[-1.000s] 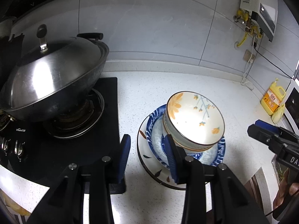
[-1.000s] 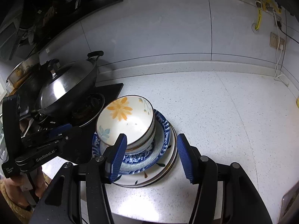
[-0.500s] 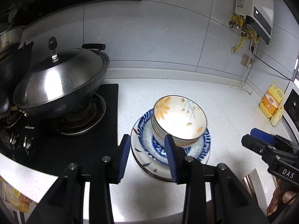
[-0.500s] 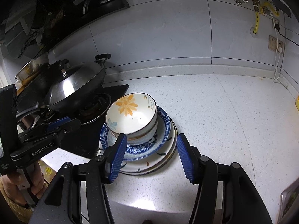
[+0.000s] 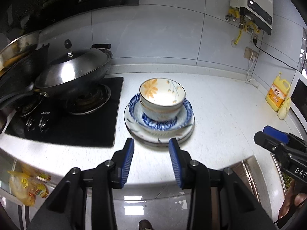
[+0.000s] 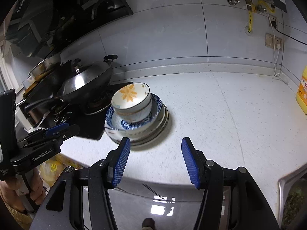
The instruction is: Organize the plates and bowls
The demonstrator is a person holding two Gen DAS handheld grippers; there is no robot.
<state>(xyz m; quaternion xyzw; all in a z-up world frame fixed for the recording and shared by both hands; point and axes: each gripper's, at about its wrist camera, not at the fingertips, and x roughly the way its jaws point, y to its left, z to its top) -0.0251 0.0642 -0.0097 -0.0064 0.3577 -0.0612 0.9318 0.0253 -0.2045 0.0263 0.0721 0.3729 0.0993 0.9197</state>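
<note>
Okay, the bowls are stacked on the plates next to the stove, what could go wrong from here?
1. The flower bowl sits nested in another bowl on the blue-patterned plate; the stack looks tall, so a knock might topple it.
2. The stack stands close beside the stove and the lidded wok; moving cookware could bump it.
3. The left gripper and right gripper are both empty and clear of the stack, so nothing steadies it.
</note>
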